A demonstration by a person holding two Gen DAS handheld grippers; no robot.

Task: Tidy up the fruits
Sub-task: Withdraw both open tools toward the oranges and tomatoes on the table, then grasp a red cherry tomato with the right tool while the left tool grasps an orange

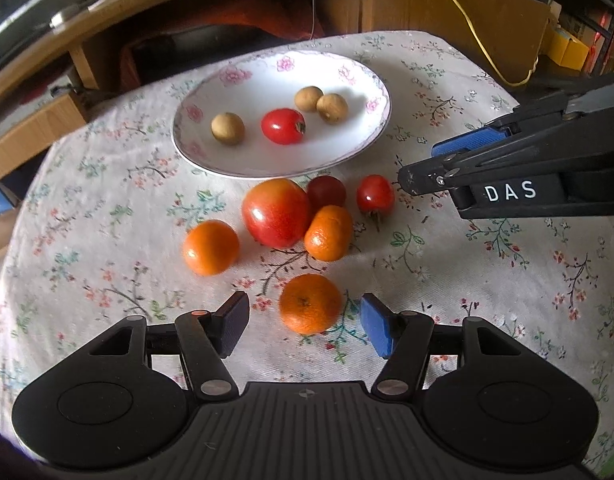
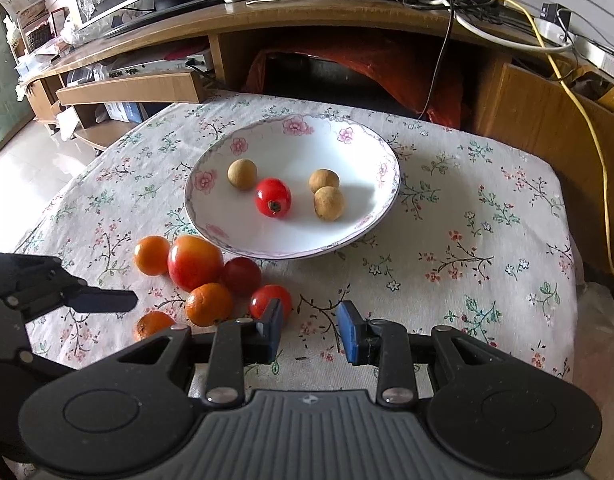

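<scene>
A white floral plate (image 1: 339, 152) (image 2: 363, 224) holds three brown longans (image 1: 227, 128) and one small red tomato (image 1: 283, 126) (image 2: 273, 197). In front of it on the cloth lie a big red tomato (image 1: 275, 213) (image 2: 195, 262), two small tomatoes (image 1: 374, 195) (image 2: 270, 299), a dark one (image 1: 326, 191) and three mandarins (image 1: 211, 247). My left gripper (image 1: 305, 326) is open, its pads either side of the nearest mandarin (image 1: 310, 303) without touching it. My right gripper (image 2: 310, 330) is open over bare cloth, just right of a small tomato.
A flowered cloth (image 2: 467, 240) covers the small table. Behind it stands a wooden TV cabinet (image 2: 347, 24) with cables, a yellow cord (image 2: 587, 128) and an orange bag underneath. The right gripper's side (image 1: 507, 172) shows in the left wrist view.
</scene>
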